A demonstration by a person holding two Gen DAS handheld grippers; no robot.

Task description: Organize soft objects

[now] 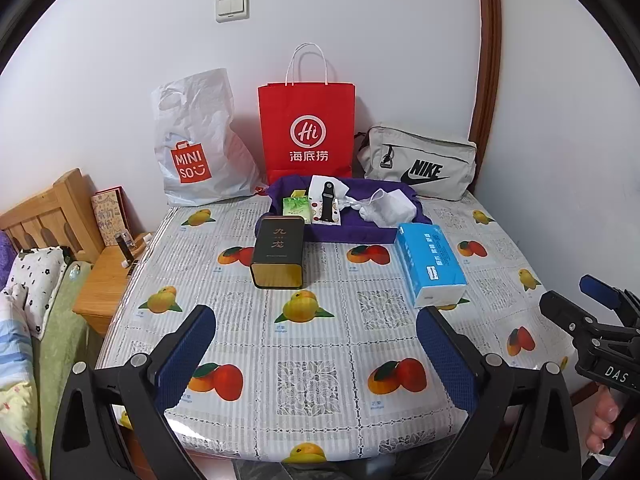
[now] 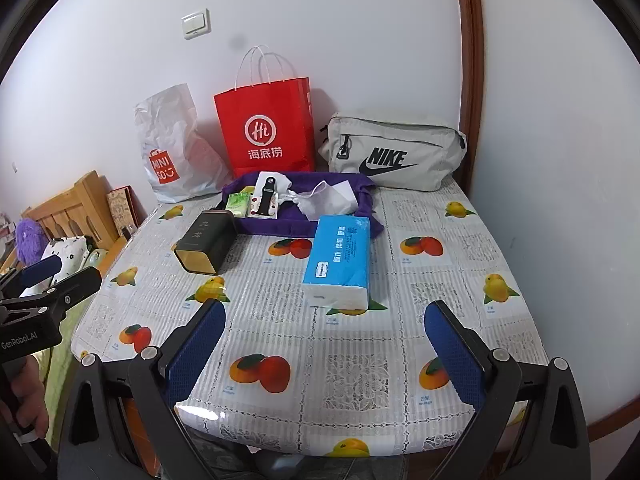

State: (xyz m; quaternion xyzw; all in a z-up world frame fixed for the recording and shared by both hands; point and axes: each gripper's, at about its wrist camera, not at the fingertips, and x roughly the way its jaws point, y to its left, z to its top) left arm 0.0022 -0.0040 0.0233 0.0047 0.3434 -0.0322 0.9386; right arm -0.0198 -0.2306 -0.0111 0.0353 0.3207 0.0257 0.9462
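I see both my left gripper and right gripper hovering with jaws apart, empty, above the table; the tissue pack lies beside the purple tray.

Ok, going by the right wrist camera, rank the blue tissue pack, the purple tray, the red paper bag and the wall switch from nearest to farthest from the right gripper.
From the right gripper, jaws open and empty:
1. Blue tissue pack, straight ahead on the table.
2. Purple tray, just behind the pack, slightly left.
3. Red paper bag, upright against the wall behind the tray.
4. Wall switch, high on the wall, upper left.
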